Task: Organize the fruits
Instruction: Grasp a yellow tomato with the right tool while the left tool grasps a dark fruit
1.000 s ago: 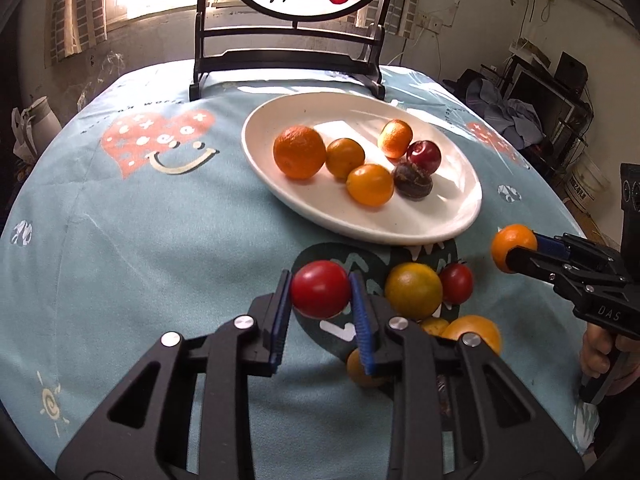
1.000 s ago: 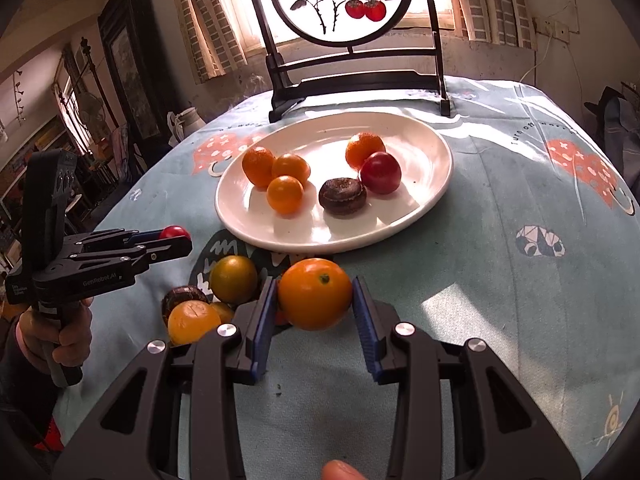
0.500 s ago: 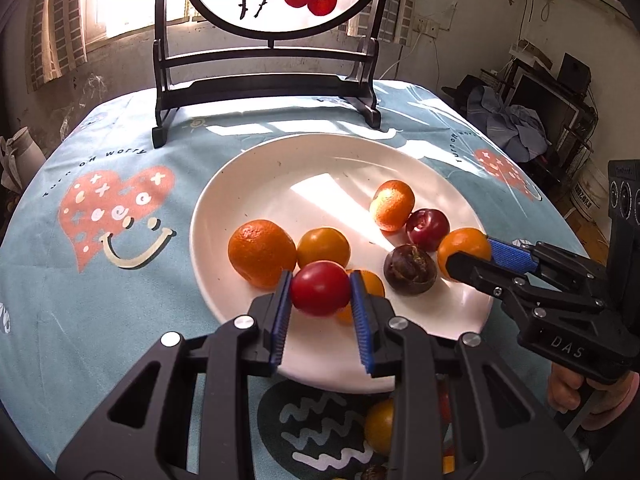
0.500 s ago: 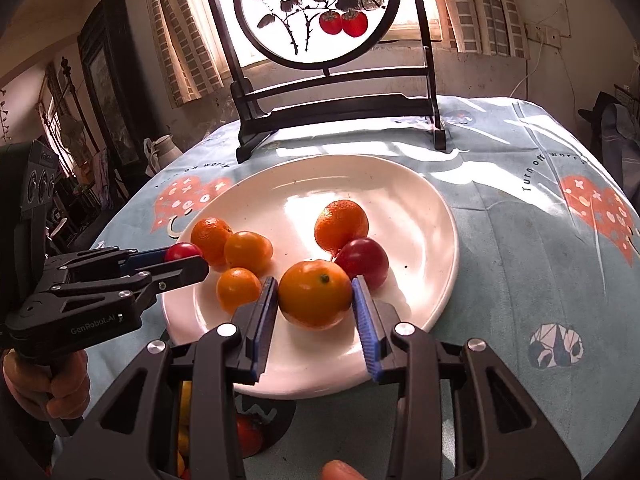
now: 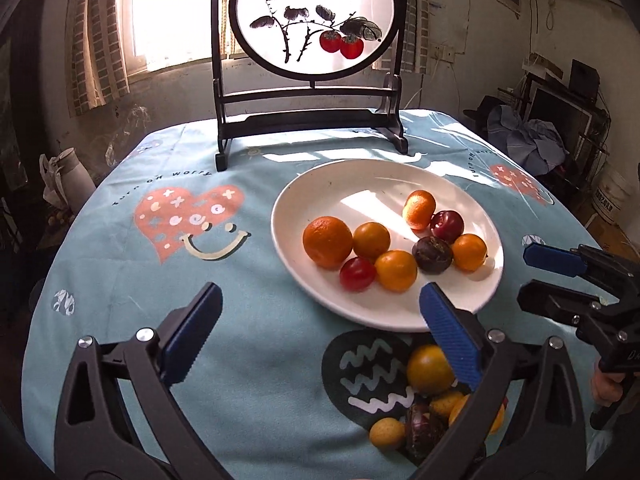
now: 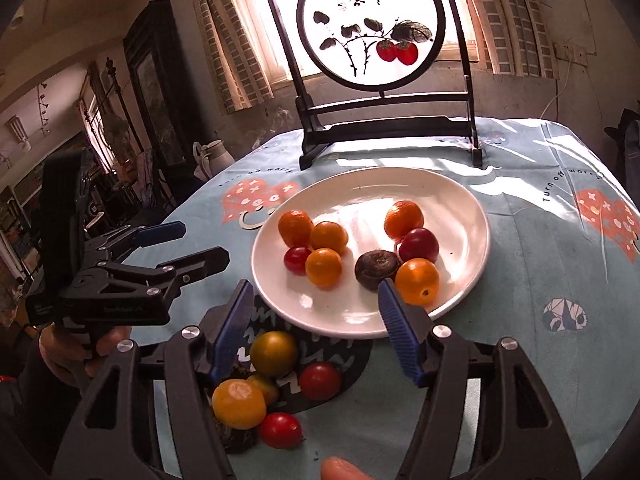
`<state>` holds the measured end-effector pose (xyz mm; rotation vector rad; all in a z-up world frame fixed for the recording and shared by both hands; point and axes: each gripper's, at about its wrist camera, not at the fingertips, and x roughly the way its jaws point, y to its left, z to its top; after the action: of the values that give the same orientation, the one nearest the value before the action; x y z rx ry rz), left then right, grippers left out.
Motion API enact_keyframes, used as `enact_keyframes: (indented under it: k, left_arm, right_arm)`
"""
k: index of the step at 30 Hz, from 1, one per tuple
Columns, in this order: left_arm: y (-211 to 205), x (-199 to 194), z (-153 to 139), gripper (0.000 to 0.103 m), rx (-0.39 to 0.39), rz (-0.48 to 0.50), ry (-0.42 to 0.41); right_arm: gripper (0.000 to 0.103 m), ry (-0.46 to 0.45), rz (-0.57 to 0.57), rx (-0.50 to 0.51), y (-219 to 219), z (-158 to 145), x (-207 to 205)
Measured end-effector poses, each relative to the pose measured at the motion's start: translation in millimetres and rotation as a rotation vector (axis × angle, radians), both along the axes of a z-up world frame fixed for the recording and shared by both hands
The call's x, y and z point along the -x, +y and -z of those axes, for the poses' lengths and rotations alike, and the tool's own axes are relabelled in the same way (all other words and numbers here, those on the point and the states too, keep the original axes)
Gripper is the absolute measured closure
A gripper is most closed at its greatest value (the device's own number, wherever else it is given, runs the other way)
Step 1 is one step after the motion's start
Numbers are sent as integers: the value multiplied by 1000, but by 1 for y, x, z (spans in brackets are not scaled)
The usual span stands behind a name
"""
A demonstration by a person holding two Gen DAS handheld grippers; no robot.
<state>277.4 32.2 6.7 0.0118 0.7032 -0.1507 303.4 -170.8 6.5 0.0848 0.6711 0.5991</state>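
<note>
Both tools (image 5: pixel 318 330) (image 6: pixel 316 320) opening, round fruits (image 5: pixel 394 246) released, seemingly glossy plate (image 5: pixel 304 184)

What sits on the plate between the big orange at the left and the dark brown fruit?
In the left wrist view, between the big orange and the dark brown fruit lie two small oranges and a red tomato, on the plate.

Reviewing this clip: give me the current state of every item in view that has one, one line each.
Left gripper: jaws opening, nothing between them.
Right gripper: jaws opening, nothing between them.
White plate: upright on the tablecloth, holding eight fruits.
Red tomato: lying on the plate.
Near orange: lying on the plate.
Loose fruits: lying on the tablecloth, off the plate.
Painted screen: standing upright.
</note>
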Motion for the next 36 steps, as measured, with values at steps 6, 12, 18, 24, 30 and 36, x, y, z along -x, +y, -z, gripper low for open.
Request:
enact_keyframes:
  k: [6,12,18,24,30,36]
  left_arm:
    - [33,14,22,2,88,-92,85]
    - [46,16,22,2,142,-132,83]
    - [39,19,19,2,108,-116,69]
    - [36,20,18,2,97,-109,62]
    - [37,21,17,2,98,-107,61]
    - [35,23,15,2,89,-98,54]
  right_arm:
    - [37,51,-125,68,31,24,33]
    - [38,39,-153,134,45,32,43]
    - [46,61,-167,153,46,38,42]
    - [51,71,-177,166,49,41,41]
    - [56,88,-181,172,51,44,39]
    - [66,87,-188,175,51,42,40]
